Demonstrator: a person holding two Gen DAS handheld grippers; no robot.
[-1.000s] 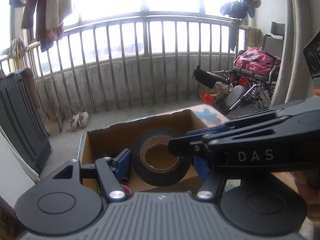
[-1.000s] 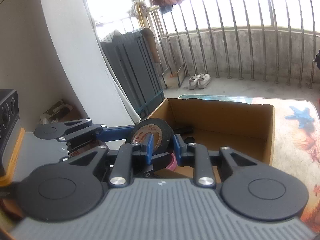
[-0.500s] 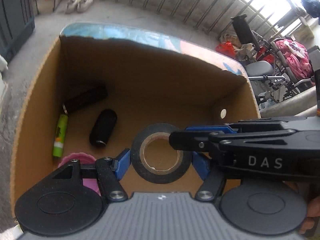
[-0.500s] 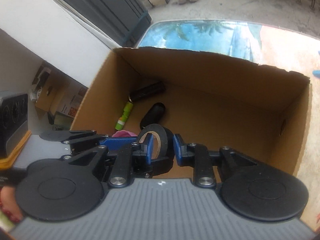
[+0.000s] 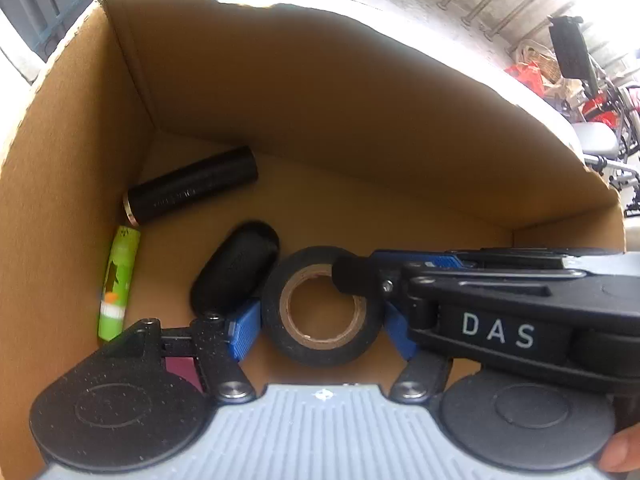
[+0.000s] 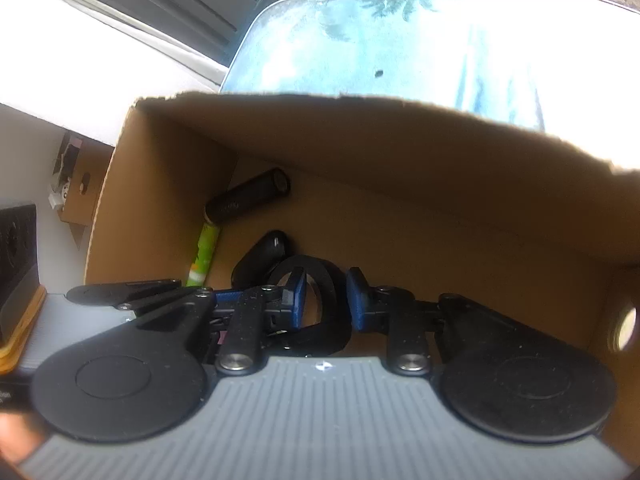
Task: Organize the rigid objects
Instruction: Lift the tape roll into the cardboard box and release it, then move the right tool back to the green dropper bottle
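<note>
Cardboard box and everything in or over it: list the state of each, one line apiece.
cardboard box: open-topped, upright.
black tape roll: held over the box floor by both grippers.
left hand-held gripper: pads clamped on the roll's outer rim.
right hand-held gripper: shut on the roll's band.
long black tube: lying flat near the far corner.
green tube: lying along the side wall.
short black cylinder: lying on its side.

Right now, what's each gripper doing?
Left gripper: shut on the black tape roll, across its outside.
Right gripper: shut on the same roll's wall.
</note>
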